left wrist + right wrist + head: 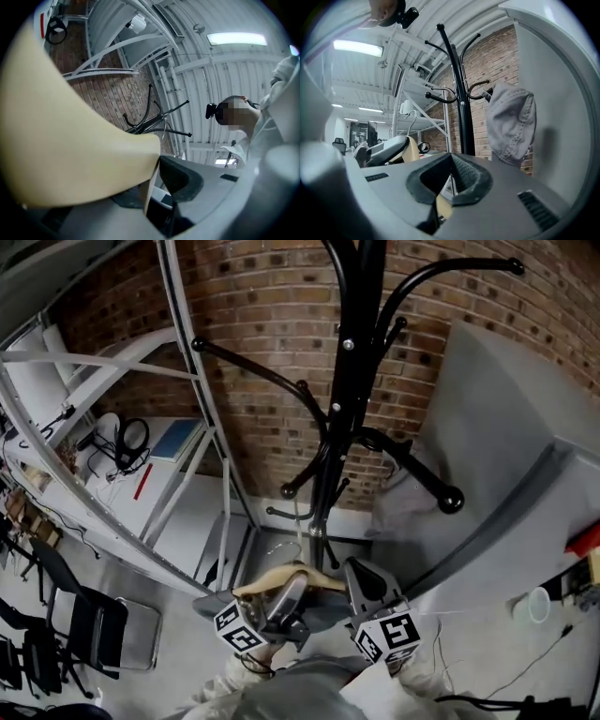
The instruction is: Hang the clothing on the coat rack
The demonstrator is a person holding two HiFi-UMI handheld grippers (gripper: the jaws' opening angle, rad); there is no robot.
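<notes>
Coat rack (350,381) first: we see its black pole rising straight ahead against the brick wall (272,296). Its curved arms with ball tips spread on every side, and a grey cap (511,124) hangs on one arm at the right. If we bump the pole or drag sideways on an arm, the rack may rock and that cap could drop.

Next, the wooden hanger (281,577) sits low in front of the rack's base, well below the upper arms, held across between both grippers. Under it we make out grey cloth (323,613), most likely the clothing, though we cannot tell what garment it is or how securely it sits. A tilt on the way up could let it slide off one end.

The left gripper (292,589) has its fingers clenched on the hanger's broad cream arm. The right gripper (364,582) has its fingers pinched on a thin tan edge that we judge to be the same hanger. That second hold looks slight, so it may slip. With two grips on one stiff piece, uneven lifting would twist it.

Smallest, the wire hook (410,119) stands up from the hanger beside the left gripper. We judge that it must clear a ball tip to land on an arm. If it comes in too low, it would strike the tip or snag the lower arms.
</notes>
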